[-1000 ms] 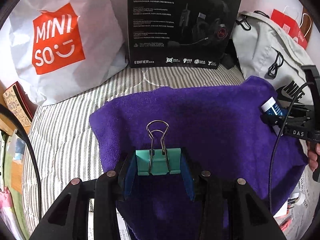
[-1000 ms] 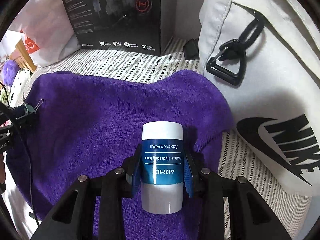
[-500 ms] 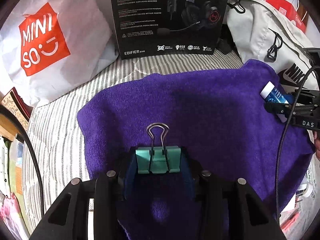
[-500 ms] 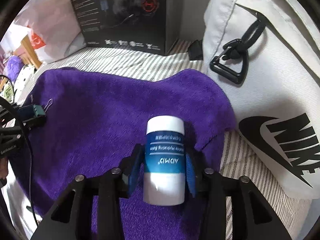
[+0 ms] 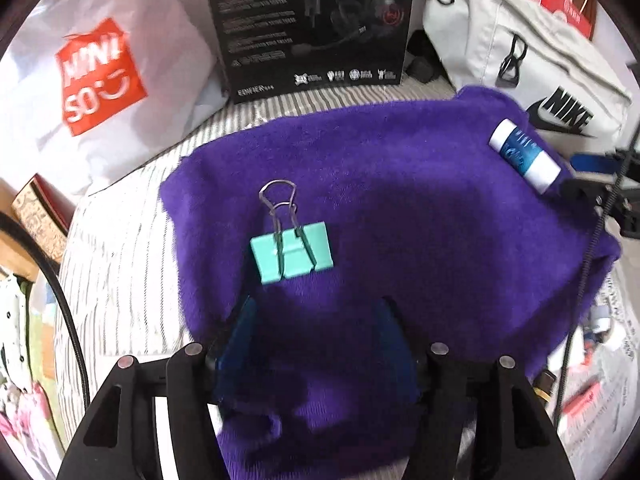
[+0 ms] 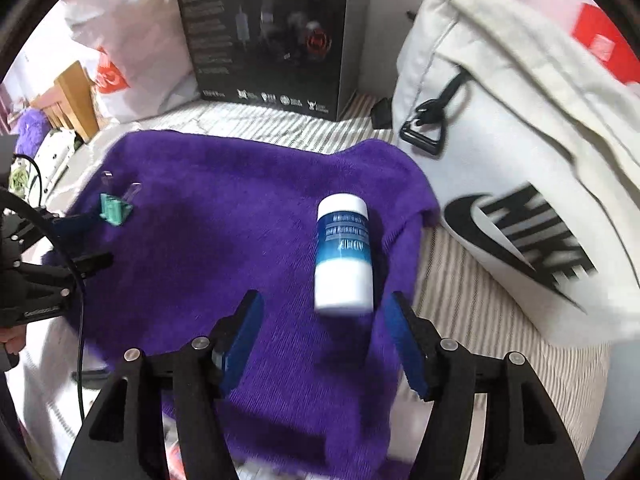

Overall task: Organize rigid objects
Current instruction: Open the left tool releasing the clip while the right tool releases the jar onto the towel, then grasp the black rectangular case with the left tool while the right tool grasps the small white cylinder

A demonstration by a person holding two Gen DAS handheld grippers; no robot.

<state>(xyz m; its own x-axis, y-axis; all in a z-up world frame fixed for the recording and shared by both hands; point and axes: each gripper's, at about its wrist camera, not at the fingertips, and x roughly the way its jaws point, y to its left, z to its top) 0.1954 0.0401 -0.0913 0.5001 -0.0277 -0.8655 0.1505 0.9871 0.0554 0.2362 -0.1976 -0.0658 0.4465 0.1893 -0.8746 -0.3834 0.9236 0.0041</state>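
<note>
A teal binder clip [image 5: 292,251] lies on the purple towel [image 5: 400,208], just ahead of my left gripper [image 5: 316,328], which is open and empty. A blue-and-white balm tube [image 6: 343,254] lies on the towel's right side, just ahead of my right gripper [image 6: 326,328], also open and empty. The tube also shows in the left wrist view [image 5: 523,155], and the clip in the right wrist view [image 6: 115,208]. The left gripper shows at the left edge of the right wrist view [image 6: 86,238].
A black headset box [image 5: 312,24] stands behind the towel. A white Miniso bag [image 5: 100,76] is at the back left. A white Nike bag [image 6: 520,168] is at the right. The striped bed cover [image 6: 472,280] lies under the towel.
Both grippers opened and pulled back. The clip and the tube now lie free on the towel.
</note>
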